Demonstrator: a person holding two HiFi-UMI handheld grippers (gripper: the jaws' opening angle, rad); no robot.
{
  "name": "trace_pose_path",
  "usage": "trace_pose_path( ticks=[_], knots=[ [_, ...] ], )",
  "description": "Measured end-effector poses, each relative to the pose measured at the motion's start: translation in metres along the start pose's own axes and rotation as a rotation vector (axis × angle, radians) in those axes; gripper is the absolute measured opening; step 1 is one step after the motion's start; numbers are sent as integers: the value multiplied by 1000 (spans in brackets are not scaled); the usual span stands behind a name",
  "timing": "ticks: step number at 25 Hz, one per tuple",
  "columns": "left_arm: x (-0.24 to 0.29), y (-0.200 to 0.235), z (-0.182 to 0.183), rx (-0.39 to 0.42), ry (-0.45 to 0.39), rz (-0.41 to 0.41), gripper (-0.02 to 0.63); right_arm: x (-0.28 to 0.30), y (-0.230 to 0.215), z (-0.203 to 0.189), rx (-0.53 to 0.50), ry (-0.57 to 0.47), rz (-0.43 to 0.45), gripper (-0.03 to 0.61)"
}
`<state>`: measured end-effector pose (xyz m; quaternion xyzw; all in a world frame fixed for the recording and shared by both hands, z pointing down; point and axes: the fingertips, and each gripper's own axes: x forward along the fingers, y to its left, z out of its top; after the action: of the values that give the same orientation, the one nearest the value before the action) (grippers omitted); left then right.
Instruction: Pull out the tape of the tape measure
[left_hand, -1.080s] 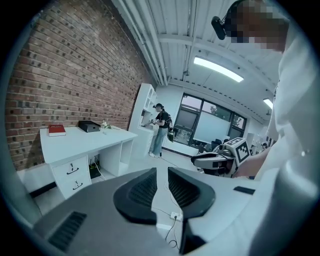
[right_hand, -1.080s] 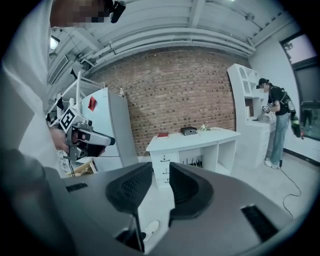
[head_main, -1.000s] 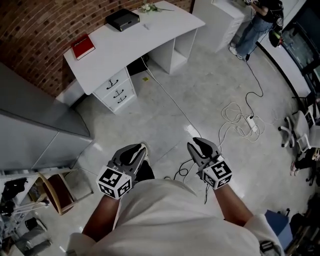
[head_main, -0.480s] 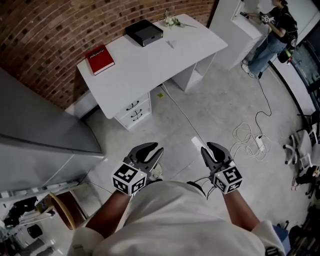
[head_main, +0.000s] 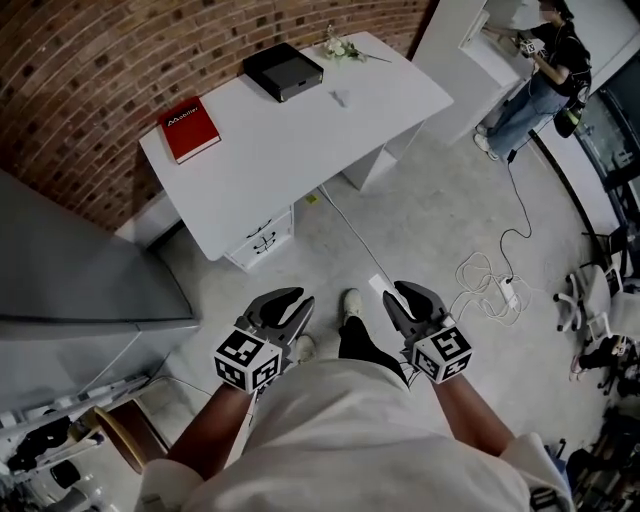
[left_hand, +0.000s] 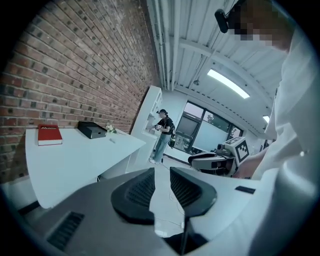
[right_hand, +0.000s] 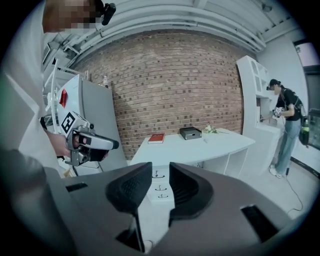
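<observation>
I have both tools held low over the floor, in front of the operator's body. The left tool (head_main: 292, 305) sits at 7 o'clock in the head view; its jaws have just been opening and stand apart with nothing between them. The right tool (head_main: 405, 298) is at 5 o'clock, jaws also apart and empty. A shoe (head_main: 350, 303) shows between the two.

The white counter (head_main: 290, 150) lies at 11 to 12 o'clock against the brick wall (head_main: 120, 50), well apart from both tools. On it I see a red book (head_main: 190, 129) at its 9 o'clock end, a black box (head_main: 284, 71) toward 12, and a sprig of flowers (head_main: 343, 47) at 1.

I cannot pick out the tape measure for sure. A small pale item (head_main: 340, 97) lies on the counter near the box, too small to tell.
</observation>
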<state>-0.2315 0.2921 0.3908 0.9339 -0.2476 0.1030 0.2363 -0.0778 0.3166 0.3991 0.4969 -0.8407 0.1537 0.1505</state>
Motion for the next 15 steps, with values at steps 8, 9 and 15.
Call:
trace_pose_path(
  ticks=[8, 9, 15],
  knots=[
    [30, 40, 18, 20, 5, 84, 87, 52, -40, 12, 9, -6, 69, 87],
    [33, 47, 20, 12, 7, 98, 87, 60, -48, 14, 11, -6, 78, 87],
    [80, 75, 49, -22, 21, 162, 87, 106, -110, 43, -3, -17, 126, 87]
  ],
)
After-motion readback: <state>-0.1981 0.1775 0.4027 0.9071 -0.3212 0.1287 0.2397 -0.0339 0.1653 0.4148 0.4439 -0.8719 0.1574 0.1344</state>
